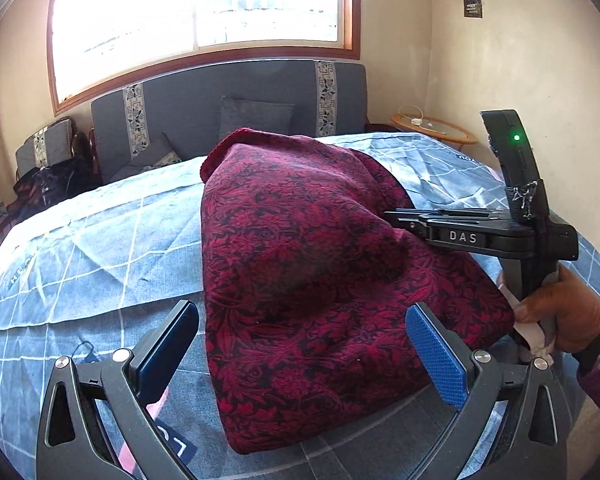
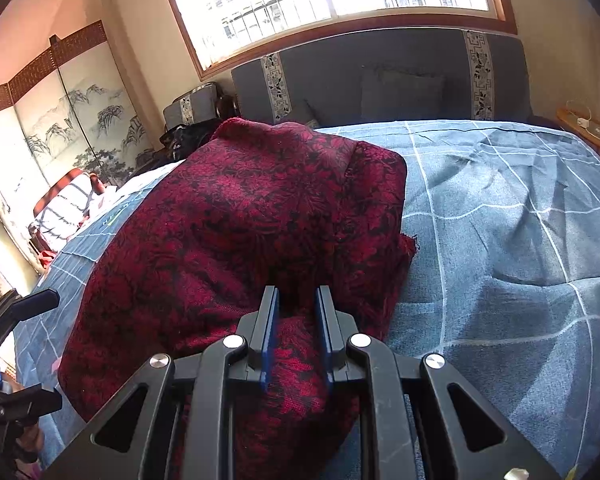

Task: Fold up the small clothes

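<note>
A fold looks to be in progress: the garment (image 1: pixel 320 264), a red and black patterned knit, lies heaped on the bed (image 1: pixel 80 248), with its far edge raised in a hump toward the headboard (image 1: pixel 228 92). The right gripper (image 2: pixel 297 320) has its fingers drawn close together on a bunch of the cloth at the near right side; red fabric shows in the narrow gap and spills under the fingers, so it appears to be pinching that edge. In the left wrist view the same tool reaches in from the right, its tip sunk into the garment's right flank. The left gripper (image 1: pixel 302 344) is spread wide and holds nothing; the garment's near part lies between and just beyond its fingers, the right pad (image 1: pixel 436 352) beside the cloth, though contact cannot be told. The next move likely calls for the right gripper to carry its edge across and lay it flat while the left pins or takes the near hem.
</note>
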Demonstrator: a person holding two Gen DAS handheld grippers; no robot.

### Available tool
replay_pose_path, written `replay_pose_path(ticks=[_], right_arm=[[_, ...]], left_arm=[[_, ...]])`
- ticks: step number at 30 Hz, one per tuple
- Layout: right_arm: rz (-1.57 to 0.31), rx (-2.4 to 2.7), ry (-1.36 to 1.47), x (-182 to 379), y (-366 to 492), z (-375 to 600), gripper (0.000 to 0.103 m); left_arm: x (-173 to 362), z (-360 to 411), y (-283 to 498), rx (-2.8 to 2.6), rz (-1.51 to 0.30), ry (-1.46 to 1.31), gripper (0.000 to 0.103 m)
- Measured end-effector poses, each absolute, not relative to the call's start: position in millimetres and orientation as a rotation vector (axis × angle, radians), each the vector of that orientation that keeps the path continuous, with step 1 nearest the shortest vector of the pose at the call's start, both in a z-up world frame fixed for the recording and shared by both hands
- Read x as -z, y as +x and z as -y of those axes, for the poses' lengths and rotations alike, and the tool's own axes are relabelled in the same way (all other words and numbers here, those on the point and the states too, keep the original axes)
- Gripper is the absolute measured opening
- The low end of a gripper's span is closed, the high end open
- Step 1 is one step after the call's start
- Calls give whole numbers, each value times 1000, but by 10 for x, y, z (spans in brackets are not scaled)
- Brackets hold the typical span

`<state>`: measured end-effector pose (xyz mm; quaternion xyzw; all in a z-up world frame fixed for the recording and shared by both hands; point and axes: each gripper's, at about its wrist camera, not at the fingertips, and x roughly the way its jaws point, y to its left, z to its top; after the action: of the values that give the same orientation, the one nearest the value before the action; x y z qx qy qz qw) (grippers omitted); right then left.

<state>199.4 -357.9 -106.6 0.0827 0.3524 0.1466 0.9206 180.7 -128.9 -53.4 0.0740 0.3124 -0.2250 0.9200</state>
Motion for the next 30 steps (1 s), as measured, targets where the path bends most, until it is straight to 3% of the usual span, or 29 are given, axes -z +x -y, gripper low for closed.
replay_pose_path(ticks=[30], right_arm=[[-715, -268, 122, 1037, 1949, 3496, 16]], left_arm=[[699, 847, 2489, 431, -712, 17, 103]])
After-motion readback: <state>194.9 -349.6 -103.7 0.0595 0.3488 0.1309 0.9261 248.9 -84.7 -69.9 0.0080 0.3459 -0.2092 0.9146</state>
